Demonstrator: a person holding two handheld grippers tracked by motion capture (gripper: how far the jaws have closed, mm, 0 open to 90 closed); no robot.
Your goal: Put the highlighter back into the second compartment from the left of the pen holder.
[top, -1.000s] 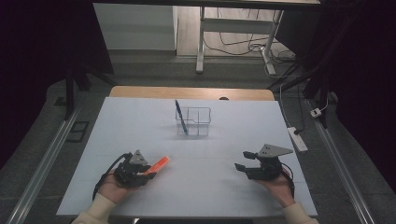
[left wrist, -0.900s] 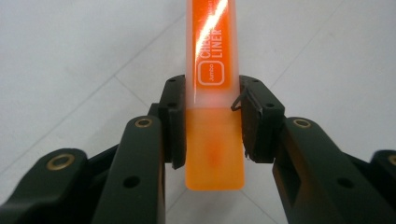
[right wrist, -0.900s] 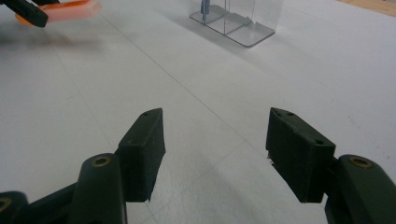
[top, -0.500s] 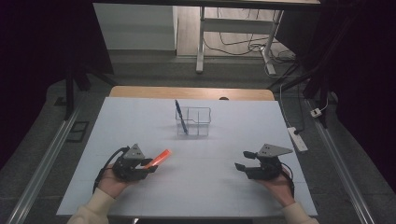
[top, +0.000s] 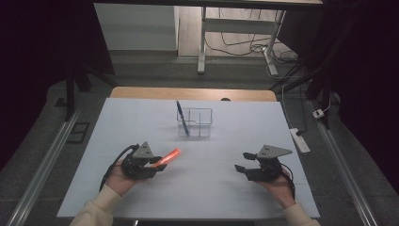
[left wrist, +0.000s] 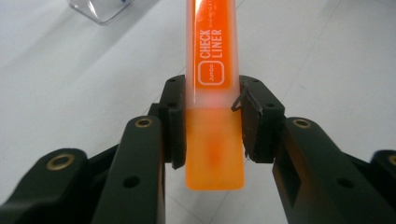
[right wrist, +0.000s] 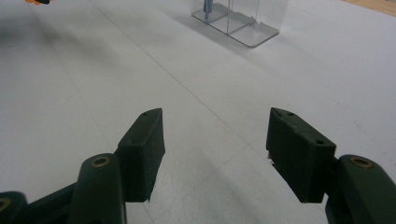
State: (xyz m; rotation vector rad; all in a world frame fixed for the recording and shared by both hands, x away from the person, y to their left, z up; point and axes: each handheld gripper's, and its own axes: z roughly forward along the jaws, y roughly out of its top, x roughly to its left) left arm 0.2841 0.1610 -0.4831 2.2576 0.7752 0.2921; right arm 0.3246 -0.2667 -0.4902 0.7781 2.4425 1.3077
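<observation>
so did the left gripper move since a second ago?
Yes. The left gripper, shut on the highlighter, has swung so the highlighter points more toward the clear organizer than before.

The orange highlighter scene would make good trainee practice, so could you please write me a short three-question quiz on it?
1. True or false: the left tongs are shut on the orange highlighter.
2. What stands in the clear organizer? A) a blue pen B) scissors C) a ruler
3. In a few words: what is between the pads of the right tongs?

Key:
1. True; both pads press its sides in the left gripper view.
2. A; the blue pen leans in the left compartment.
3. Nothing; they stand open over the white table.
</observation>
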